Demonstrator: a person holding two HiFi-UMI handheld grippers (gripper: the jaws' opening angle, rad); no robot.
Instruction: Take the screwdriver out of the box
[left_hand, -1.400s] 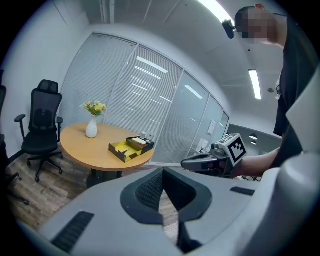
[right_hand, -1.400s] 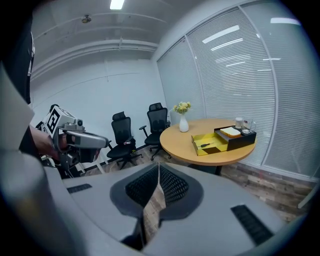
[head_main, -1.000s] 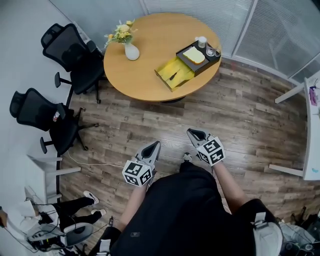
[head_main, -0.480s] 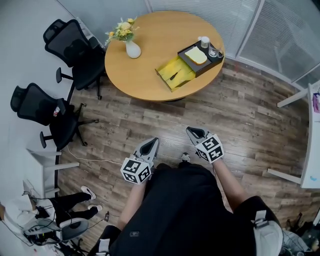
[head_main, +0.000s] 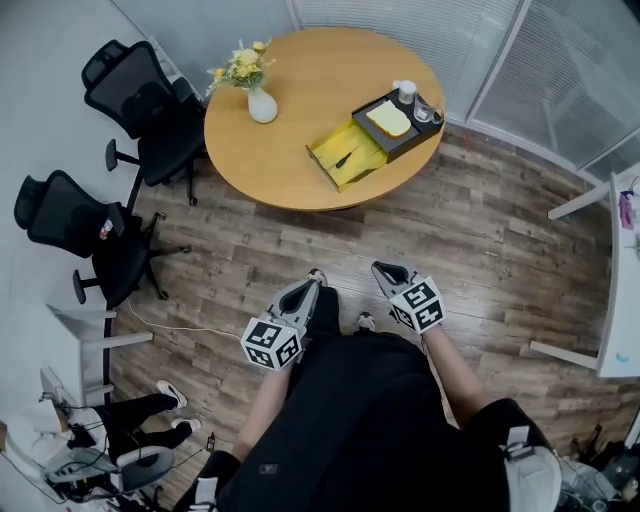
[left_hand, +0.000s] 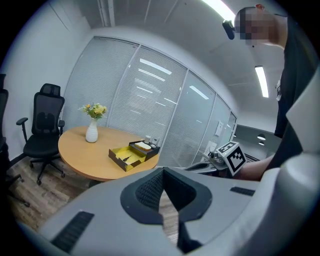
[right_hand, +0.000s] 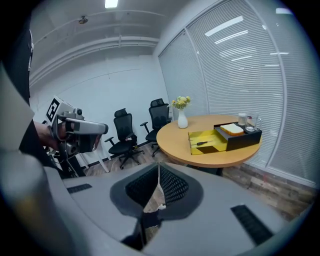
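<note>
– Zero steps done, I'd say. The small black-handled screwdriver lies inside the open yellow-lined box on the round wooden table.
– Grippers?
– The left gripper and right gripper are both low at the person's waist, over the wood-plank floor, well apart from the table. Each has its jaws pressed together, with nothing between them.
– What's left?
– Everything: approach, open, grasp, lift it out.

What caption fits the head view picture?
Left gripper and right gripper shut, away from the round table; screwdriver lies in the yellow box.
</note>
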